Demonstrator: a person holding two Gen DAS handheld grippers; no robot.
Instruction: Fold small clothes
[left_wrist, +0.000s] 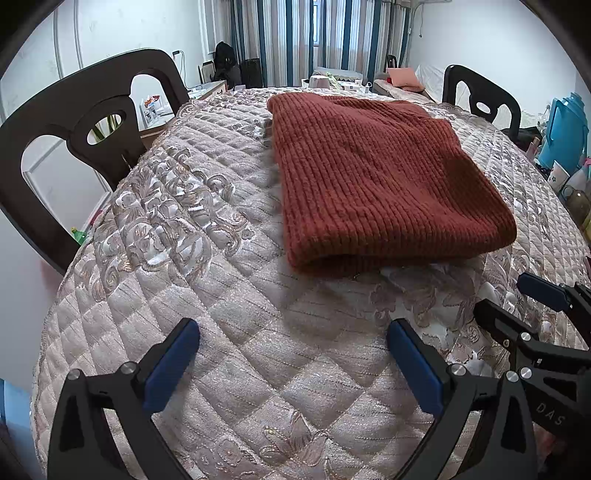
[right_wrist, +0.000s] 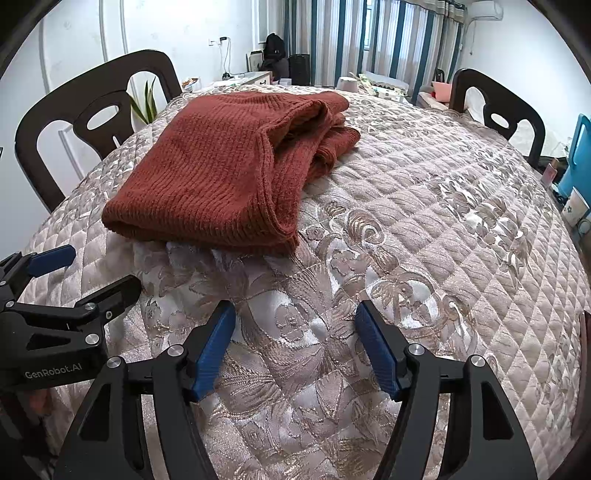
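Note:
A rust-red knitted garment (left_wrist: 373, 177) lies folded into a thick rectangle on the quilted tablecloth (left_wrist: 207, 280). In the right wrist view the garment (right_wrist: 221, 173) shows stacked layers and loose edges on its right side. My left gripper (left_wrist: 291, 328) is open and empty, hovering near the table's front edge, short of the garment. My right gripper (right_wrist: 295, 314) is open and empty, just to the right of the left one, also short of the garment. Each gripper shows in the other's view: the right gripper (left_wrist: 513, 295) and the left gripper (right_wrist: 99, 269).
Dark wooden chairs stand at the table's left (left_wrist: 85, 140) and far right (left_wrist: 480, 96). A blue jug (left_wrist: 565, 129) and cups crowd a shelf at the right. A small pot (right_wrist: 347, 84) and clutter sit beyond the far table edge.

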